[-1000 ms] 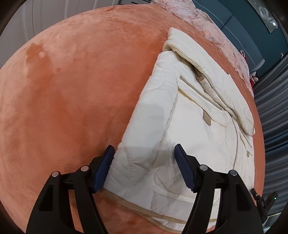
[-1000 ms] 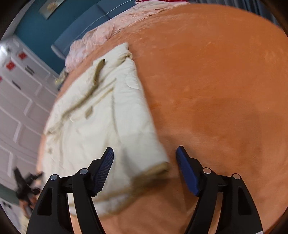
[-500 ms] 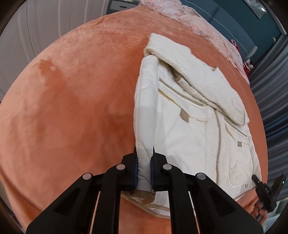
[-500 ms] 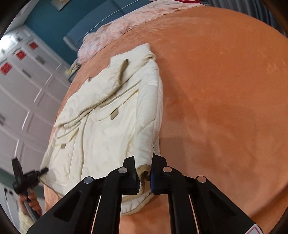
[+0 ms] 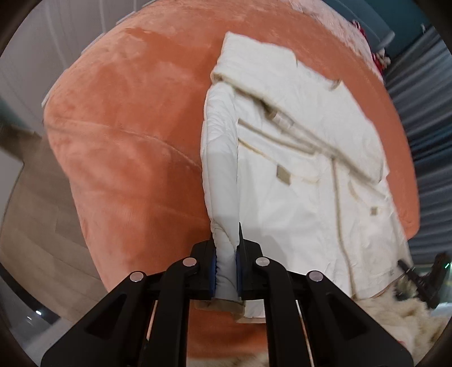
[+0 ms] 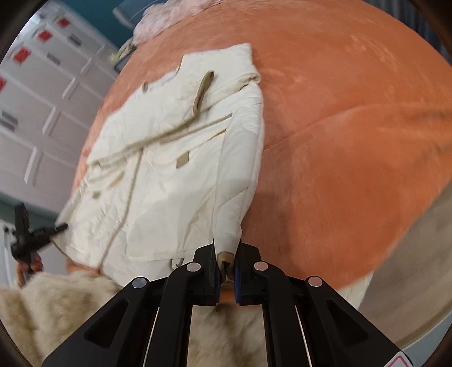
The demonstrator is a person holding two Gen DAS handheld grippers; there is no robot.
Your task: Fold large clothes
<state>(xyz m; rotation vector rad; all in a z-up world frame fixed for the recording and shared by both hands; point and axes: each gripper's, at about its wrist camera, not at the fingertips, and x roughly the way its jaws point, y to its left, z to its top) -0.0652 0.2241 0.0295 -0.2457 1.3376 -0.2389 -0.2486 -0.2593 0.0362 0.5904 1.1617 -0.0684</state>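
On the orange bedspread [image 5: 127, 141], the cream jacket [image 5: 296, 175] shows no legible label.

Ahead of my fingers and to either side spreads a wide bed under a plush orange velvet cover [image 5: 135, 146]. Beyond its far edge, left of the right fingers, I see white panelled cupboard doors [image 6: 36, 118] bearing small red labels, with a teal wall [image 6: 93, 14] above. Grey vertical curtain folds [image 5: 423, 146] hang right of the left fingers; pale wood-look flooring [image 5: 36, 225] lies to their left.
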